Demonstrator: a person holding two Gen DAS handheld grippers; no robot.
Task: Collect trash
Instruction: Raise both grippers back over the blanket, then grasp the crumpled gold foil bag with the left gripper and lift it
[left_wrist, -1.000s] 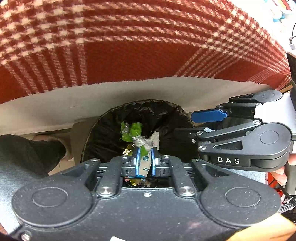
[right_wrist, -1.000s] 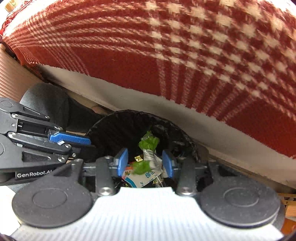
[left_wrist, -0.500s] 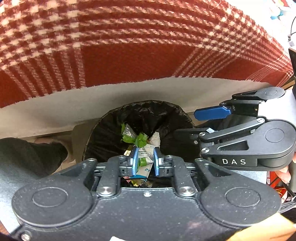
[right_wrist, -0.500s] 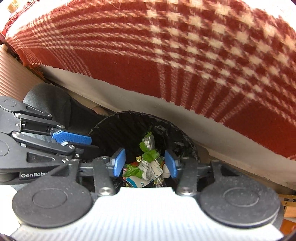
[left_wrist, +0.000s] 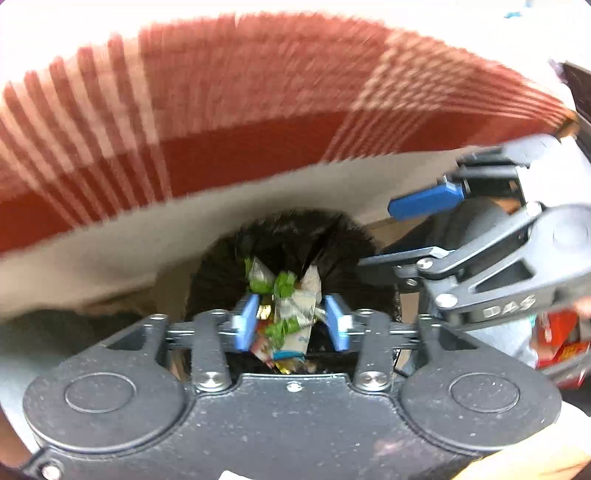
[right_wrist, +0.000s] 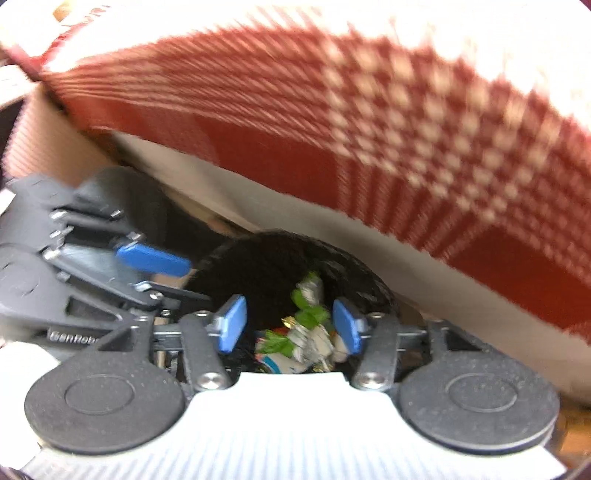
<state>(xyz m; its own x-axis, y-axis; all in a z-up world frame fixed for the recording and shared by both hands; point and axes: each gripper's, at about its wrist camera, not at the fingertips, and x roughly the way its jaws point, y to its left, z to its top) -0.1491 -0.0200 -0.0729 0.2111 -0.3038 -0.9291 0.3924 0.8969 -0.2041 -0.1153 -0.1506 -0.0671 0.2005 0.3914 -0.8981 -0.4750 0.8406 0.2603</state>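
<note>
My left gripper (left_wrist: 291, 325) has spread wide since a second ago — wrappers (left_wrist: 286, 306) now loose in the black-lined bin (left_wrist: 288, 236). My right gripper (right_wrist: 290, 325) hangs apart too — empty, beneath the red plaid cloth (right_wrist: 332, 110).

Red-and-white plaid cloth (left_wrist: 258, 122) over a white table edge (right_wrist: 303, 206), motion-blurred.

Both views are motion-blurred, most over the plaid cloth (left_wrist: 258, 92) toward 12 o'clock; bright glare washes out the top edges, and fisheye bending curves the rims.

Left gripper (left_wrist: 291, 326) jaws now wider.
</note>
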